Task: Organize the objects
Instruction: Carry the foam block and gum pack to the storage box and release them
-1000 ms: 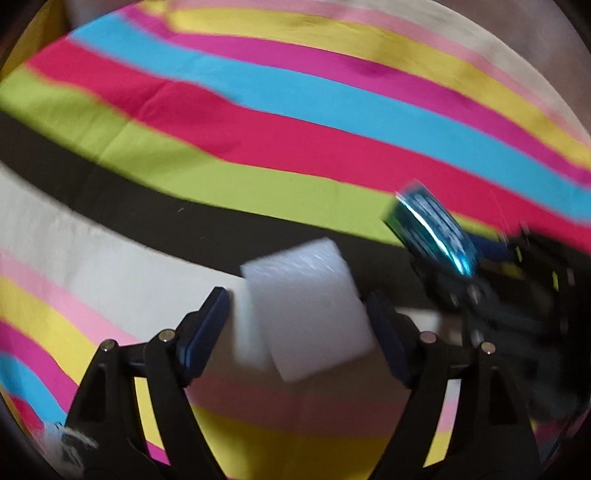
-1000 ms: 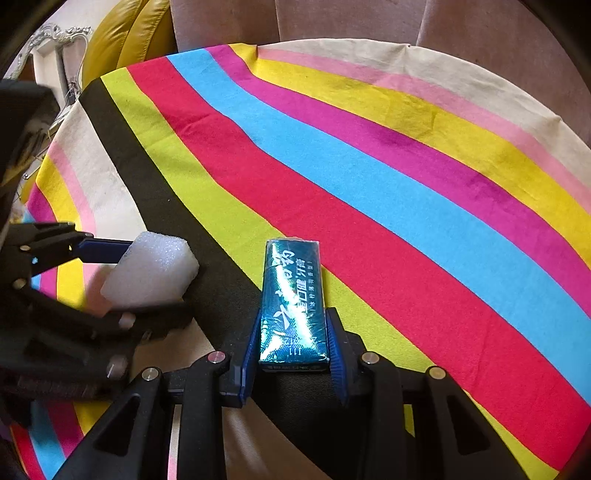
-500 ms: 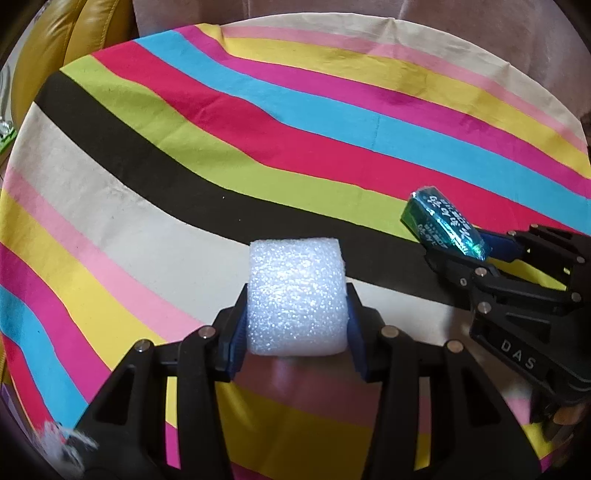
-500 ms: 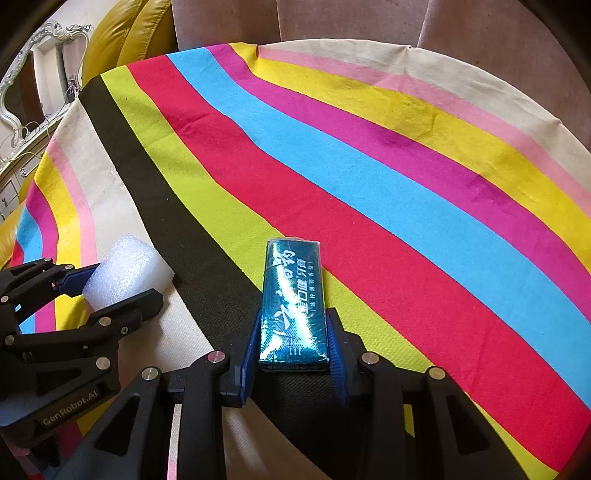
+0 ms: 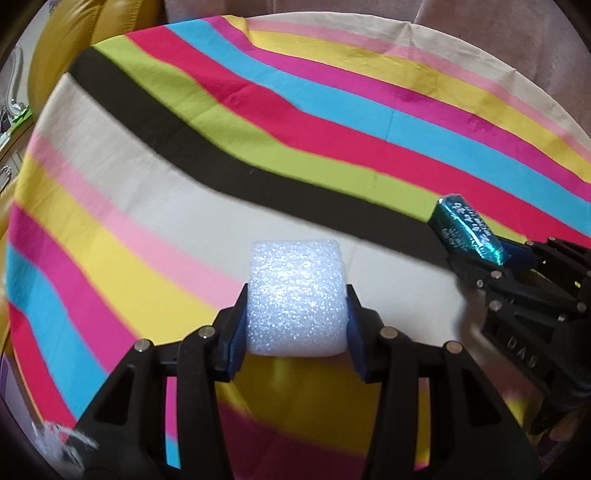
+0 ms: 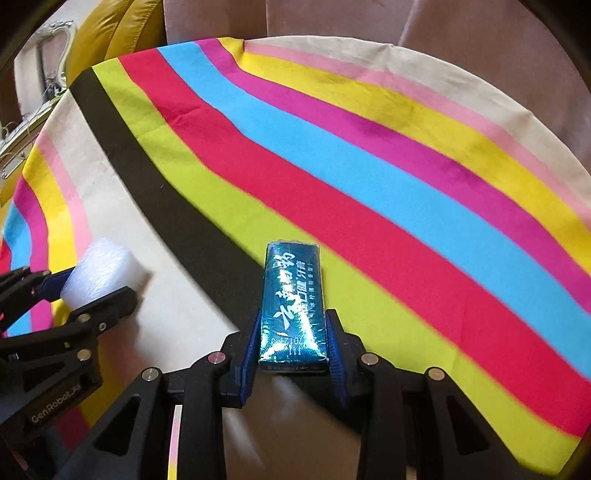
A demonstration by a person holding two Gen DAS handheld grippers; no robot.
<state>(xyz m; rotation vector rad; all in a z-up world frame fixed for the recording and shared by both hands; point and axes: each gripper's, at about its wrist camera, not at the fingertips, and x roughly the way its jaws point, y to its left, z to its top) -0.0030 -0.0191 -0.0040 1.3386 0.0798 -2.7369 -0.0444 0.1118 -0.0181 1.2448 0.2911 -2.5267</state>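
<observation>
My left gripper [image 5: 295, 314] is shut on a white foam block [image 5: 297, 295], its blue pads pressing both sides, held above the striped cloth. The same foam block [image 6: 105, 271] and left gripper [image 6: 92, 291] appear at the left edge of the right wrist view. My right gripper [image 6: 293, 339] is shut on a teal foil-wrapped pack [image 6: 293, 302] with white lettering, its long side pointing away from me. That teal pack [image 5: 467, 229] shows at the right of the left wrist view, held by the right gripper [image 5: 476, 251].
A round table carries a striped cloth [image 6: 369, 192] in black, lime, red, blue, magenta, yellow and pink bands. A yellow cushion [image 6: 107, 33] and pinkish upholstered seats [image 6: 332, 18] stand behind its far edge. White furniture [image 6: 33, 92] lies far left.
The left gripper's jaws closed onto the foam block, which had sat loose and tilted between them. It then drew back from the right gripper. The right gripper kept the pack nearly still.
</observation>
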